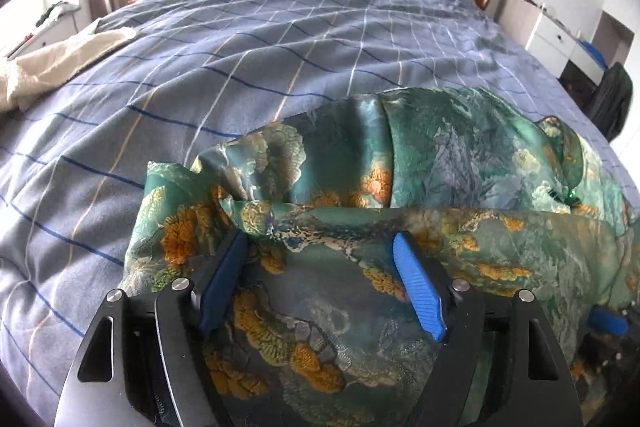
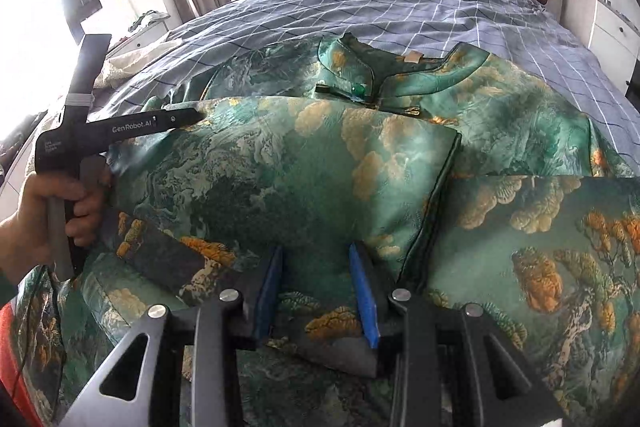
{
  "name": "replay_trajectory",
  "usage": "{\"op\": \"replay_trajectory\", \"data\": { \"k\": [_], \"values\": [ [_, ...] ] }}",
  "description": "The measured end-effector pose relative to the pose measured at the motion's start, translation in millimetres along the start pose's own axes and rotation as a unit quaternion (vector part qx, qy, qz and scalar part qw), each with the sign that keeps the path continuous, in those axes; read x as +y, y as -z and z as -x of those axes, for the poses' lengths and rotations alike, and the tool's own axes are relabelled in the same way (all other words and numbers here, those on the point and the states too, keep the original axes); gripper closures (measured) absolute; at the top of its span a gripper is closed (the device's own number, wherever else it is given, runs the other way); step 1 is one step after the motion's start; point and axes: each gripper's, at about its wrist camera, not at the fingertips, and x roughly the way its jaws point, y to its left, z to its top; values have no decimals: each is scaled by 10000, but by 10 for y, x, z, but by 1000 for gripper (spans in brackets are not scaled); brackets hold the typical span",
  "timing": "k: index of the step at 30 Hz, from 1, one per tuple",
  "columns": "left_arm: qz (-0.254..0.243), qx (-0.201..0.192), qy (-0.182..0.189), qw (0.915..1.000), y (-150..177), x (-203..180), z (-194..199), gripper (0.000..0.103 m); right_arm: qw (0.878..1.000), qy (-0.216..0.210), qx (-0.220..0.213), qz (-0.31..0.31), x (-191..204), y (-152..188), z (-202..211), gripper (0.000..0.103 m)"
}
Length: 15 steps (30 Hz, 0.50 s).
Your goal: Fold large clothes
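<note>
Black gripper (image 1: pixel 320 247), blue ribbed pads (image 1: pixel 418 287)

Soft daylight, blown-out window (image 2: pixel 36 27) glare at left, heavy fisheye bending, dark vignetted corners, mostly sharp

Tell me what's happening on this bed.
A person with a handheld gripper in each hand is folding a green patterned dress on a blue checked bedspread. Its lower part is already folded up toward the collar. The left gripper hangs over the fabric, jaws apart, holding nothing. The right gripper, jaws narrower, straddles the fold.
</note>
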Motion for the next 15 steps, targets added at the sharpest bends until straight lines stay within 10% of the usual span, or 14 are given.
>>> {"op": "replay_trajectory", "data": {
  "k": [15],
  "values": [
    [-15, -33, 43, 10000, 13, -12, 11, 25, 10000, -43, -69, -40, -9, 20, 1, 69]
  ]
}}
